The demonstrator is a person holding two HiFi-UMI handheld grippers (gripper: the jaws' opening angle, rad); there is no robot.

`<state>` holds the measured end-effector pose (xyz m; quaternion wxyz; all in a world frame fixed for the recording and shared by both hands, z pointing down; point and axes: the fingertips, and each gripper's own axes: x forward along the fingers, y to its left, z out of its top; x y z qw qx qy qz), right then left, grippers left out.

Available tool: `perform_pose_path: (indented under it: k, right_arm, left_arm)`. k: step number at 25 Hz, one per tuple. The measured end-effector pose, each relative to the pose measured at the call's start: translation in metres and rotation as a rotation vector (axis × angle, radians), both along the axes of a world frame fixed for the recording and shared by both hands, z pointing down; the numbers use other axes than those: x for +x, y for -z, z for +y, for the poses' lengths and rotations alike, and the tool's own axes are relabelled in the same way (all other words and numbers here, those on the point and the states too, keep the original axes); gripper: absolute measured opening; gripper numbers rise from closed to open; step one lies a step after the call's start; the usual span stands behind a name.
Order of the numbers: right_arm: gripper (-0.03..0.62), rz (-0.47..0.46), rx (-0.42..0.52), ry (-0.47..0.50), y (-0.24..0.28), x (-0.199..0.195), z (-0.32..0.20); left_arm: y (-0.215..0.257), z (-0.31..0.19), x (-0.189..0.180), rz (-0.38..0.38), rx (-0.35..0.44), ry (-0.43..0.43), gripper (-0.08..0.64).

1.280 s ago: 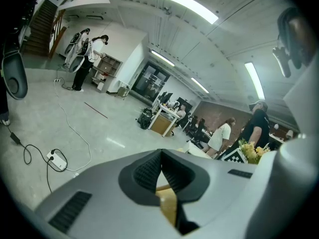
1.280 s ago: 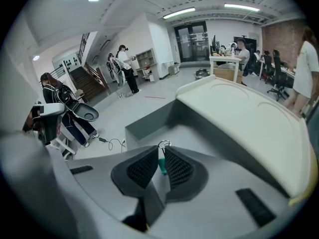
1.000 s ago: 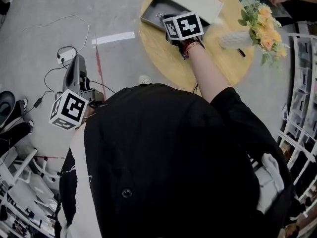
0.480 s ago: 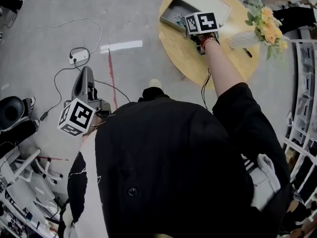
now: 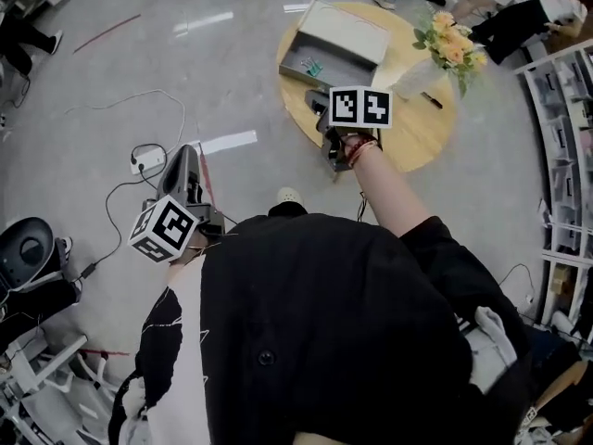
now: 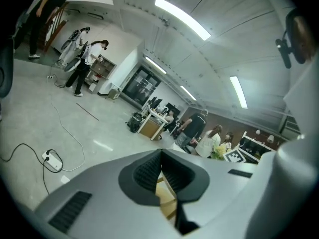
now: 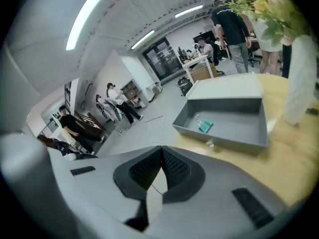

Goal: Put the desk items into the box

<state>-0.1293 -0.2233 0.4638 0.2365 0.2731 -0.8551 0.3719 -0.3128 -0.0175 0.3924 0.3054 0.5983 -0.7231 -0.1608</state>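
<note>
An open grey box point(image 5: 345, 37) stands on the far left of a round wooden table point(image 5: 422, 135); a teal item point(image 5: 313, 66) lies inside it. In the right gripper view the box point(image 7: 234, 114) lies ahead with the teal item point(image 7: 205, 126) and a small clear clip in it. My right gripper point(image 5: 326, 123) hovers over the table's near edge, short of the box. Its jaws point(image 7: 162, 151) have just closed, and nothing is between them. My left gripper point(image 5: 184, 156) hangs over the floor to the table's left, its tips point(image 6: 161, 156) together and empty.
A white vase of yellow flowers point(image 5: 435, 58) and a black pen point(image 5: 434, 100) sit on the table's right side. A power strip with cables point(image 5: 148, 160) lies on the floor at left. A black chair base point(image 5: 26, 253) is at far left, shelves point(image 5: 565, 156) at right, people beyond the table.
My right gripper has drawn back from the box to the table's near edge and rolled. The left gripper has drifted a little toward the table. The head camera now looks from farther back.
</note>
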Motion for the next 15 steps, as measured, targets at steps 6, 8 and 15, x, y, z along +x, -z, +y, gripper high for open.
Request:
perform_pose_path:
  k: [6, 8, 15]
  right_arm:
    - [0.005, -0.219, 0.022, -0.035, 0.049, -0.005, 0.062]
    - [0.005, -0.255, 0.088, -0.049, 0.072, 0.001, 0.073]
    - [0.005, -0.203, 0.415, -0.086, 0.127, 0.032, 0.089]
  left_arm:
    - [0.024, -0.017, 0.04, -0.036, 0.052, -0.118, 0.011]
    - [0.033, -0.015, 0.049, -0.059, 0.069, -0.137, 0.011]
    - [0.053, -0.003, 0.08, -0.105, 0.12, -0.203, 0.011]
